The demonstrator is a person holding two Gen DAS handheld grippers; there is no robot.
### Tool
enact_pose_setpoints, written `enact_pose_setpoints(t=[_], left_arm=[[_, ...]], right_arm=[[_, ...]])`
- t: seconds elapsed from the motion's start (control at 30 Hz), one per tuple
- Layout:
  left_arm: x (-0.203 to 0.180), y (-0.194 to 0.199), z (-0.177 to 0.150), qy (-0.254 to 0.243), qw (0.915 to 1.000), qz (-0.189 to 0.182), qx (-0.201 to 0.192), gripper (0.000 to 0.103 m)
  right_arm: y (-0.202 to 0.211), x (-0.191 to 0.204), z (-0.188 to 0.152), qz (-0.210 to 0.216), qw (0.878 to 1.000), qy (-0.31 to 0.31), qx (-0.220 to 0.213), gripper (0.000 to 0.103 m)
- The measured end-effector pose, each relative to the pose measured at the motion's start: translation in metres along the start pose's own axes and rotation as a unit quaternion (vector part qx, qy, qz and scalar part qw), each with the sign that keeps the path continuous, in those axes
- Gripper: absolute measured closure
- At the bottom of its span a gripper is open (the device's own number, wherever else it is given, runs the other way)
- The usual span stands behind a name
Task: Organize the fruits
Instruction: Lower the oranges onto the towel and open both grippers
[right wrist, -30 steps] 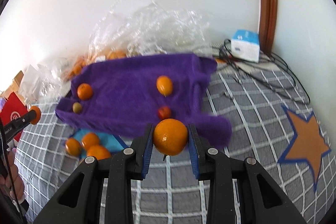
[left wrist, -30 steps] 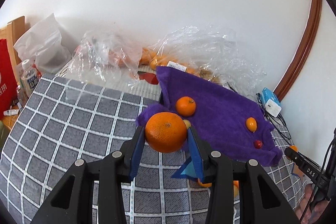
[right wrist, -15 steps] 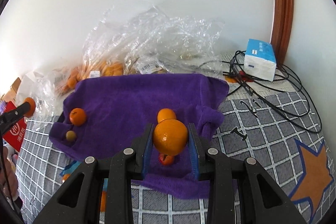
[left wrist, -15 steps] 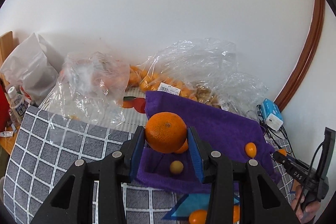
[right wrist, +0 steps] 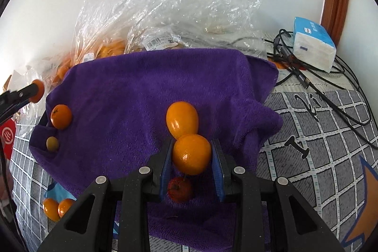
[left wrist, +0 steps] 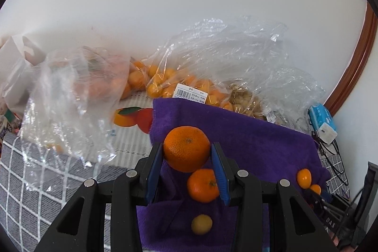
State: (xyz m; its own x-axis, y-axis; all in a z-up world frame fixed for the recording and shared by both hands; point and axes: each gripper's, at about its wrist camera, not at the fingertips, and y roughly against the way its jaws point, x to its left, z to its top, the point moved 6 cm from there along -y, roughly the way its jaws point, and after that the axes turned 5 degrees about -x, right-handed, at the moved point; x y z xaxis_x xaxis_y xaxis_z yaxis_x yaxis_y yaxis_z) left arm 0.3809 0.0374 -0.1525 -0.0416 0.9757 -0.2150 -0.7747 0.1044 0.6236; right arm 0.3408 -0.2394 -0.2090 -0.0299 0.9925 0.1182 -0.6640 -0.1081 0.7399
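Two grippers are over a grey checked cloth (right wrist: 319, 134) with a purple towel (right wrist: 141, 91) spread on it. Behind the towel, against the wall, lie crumpled clear plastic bags (left wrist: 224, 58), some holding small orange fruit. A blue and white box (right wrist: 314, 46) sits among black cables at the towel's far right corner.

The left gripper (left wrist: 186, 163) is clamped on a large orange (left wrist: 186, 148), held between its blue pads above the towel's near left part. Just below it on the towel lie a mandarin (left wrist: 203, 184) and a small yellow fruit (left wrist: 201, 224).

The right gripper (right wrist: 191, 163) is clamped on a smaller orange (right wrist: 191, 154). An oval orange fruit (right wrist: 182, 119) lies on the towel just beyond it, and a small red fruit (right wrist: 179, 189) lies under the jaws.
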Motion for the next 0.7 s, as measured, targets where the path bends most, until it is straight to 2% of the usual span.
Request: enact_pose_setpoints(t=[0.13, 0.23, 0.37, 0.53, 0.7], left_arm=[[-0.002, -0.025, 0.000, -0.010, 0.9998, 0.007, 0.018, 0.064], [-0.002, -0.039, -0.002, -0.017, 0.9994, 0.009, 0.028, 0.064], [-0.003, -0.054, -0.007, -0.033, 0.9978, 0.030, 0.048, 0.064], [-0.009, -0.061, -0.013, -0.057, 0.9962, 0.036, 0.054, 0.064], [-0.011, -0.067, -0.017, -0.056, 0.9954, 0.031, 0.071, 0.063]], right_arm=[[-0.002, 0.001, -0.002, -0.002, 1.000, 0.006, -0.003, 0.071], [-0.002, 0.001, -0.002, 0.008, 1.000, 0.001, -0.004, 0.064], [0.004, 0.002, 0.001, 0.012, 1.000, 0.000, -0.012, 0.054], [0.011, 0.003, 0.003, 0.006, 1.000, 0.003, -0.019, 0.052], [0.017, 0.002, 0.001, -0.006, 1.000, 0.000, -0.016, 0.052]])
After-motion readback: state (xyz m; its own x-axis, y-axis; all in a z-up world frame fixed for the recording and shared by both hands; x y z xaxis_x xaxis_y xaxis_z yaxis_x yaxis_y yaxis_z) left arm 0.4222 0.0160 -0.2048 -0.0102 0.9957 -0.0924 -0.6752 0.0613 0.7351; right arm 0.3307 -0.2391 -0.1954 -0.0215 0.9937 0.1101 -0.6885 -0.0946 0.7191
